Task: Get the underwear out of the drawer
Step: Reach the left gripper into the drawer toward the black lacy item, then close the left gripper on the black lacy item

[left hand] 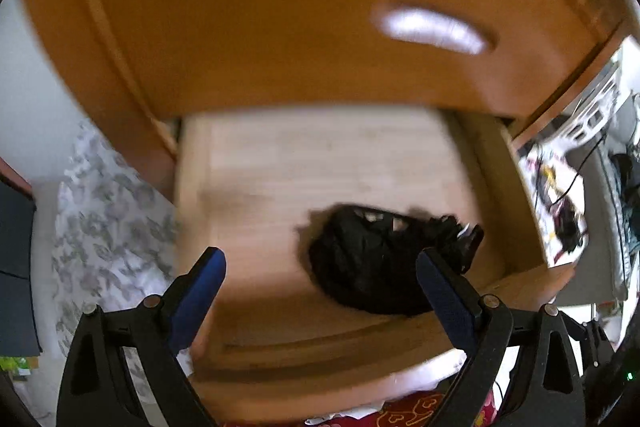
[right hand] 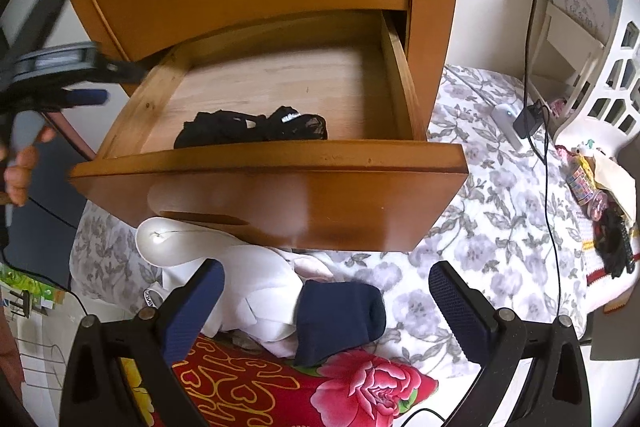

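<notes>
Drawer pulled out; 1 black underwear inside, near front wall, toward 5 o'clock of floor. 2 hand-held grippers: left hand-held gripper spread wide, empty, above drawer; right hand-held gripper spread wide, empty, above 1 navy sock.

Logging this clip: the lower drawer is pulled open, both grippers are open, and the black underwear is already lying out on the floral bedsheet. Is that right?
Not quite. The black underwear is not out on the floral bedsheet; it lies inside the lower drawer, near its front, as the right wrist view shows. The rest holds: the drawer is pulled open, and the left gripper and right gripper are both open.
</notes>
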